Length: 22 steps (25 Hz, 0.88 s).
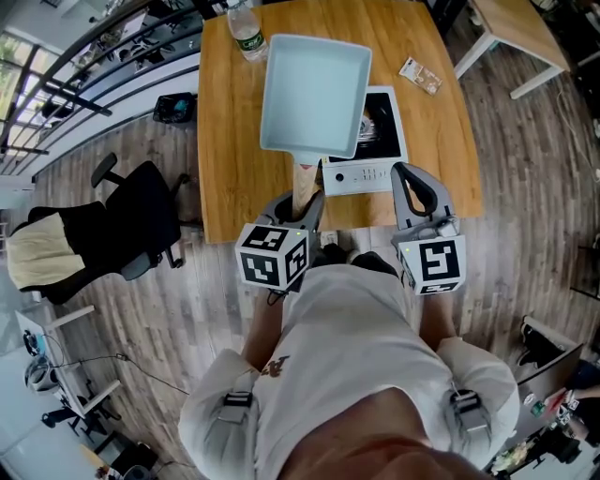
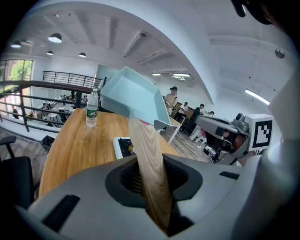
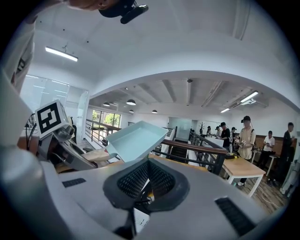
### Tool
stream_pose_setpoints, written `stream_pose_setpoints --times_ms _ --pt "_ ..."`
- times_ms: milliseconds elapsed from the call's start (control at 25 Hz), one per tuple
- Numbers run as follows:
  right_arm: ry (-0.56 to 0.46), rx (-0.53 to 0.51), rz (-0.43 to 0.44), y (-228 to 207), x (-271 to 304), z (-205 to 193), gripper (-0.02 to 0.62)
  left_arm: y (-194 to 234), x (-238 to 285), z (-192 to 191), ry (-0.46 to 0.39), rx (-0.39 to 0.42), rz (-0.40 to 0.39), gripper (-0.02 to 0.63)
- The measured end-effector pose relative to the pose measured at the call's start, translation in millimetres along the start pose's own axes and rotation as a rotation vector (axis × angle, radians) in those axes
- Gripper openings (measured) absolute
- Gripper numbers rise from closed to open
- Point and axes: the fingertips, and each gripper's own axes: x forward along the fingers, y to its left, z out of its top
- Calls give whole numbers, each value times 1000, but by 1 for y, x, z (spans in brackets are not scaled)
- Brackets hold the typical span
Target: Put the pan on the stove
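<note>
The left gripper (image 1: 298, 204) is clenched on the near end of the wooden handle (image 1: 305, 183) of a pale blue square pan (image 1: 314, 94). It holds the pan in the air at its 12 o'clock, above the tabletop (image 1: 230, 141), and the pan covers the left part of the white portable stove (image 1: 382, 141). The right gripper (image 1: 417, 192) is closed on nothing and hovers at the stove's 6 o'clock, just beside its control strip. The main risk, as I judge it, is the grip itself. The jaws grasp only the end of a smooth handle while the pan's weight sits far out, and in the left gripper view the pan already tips upward at its far side. A quick swing toward 1 o'clock could therefore make the handle twist or slip between the pads. The pan could also come down off-centre, with one edge on the stove's frame or control strip rather than on the burner, and then rock or slide off. The stove lies near the tabletop's 6 o'clock edge, so a hard landing or a nudge from the right gripper could push it toward that edge. A water bottle (image 1: 246, 28) stands at the pan's 11 o'clock, close enough that a drift that way could knock it over.
</note>
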Motion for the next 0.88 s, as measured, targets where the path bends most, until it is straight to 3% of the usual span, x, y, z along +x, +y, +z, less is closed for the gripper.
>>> stream_pose_setpoints --times_ms 280,880 --pt "25 13 -17 -2 9 -6 15 8 11 7 18 5 -20 95" --pt "74 7 36 -28 42 -28 15 15 51 7 54 -46 3 95"
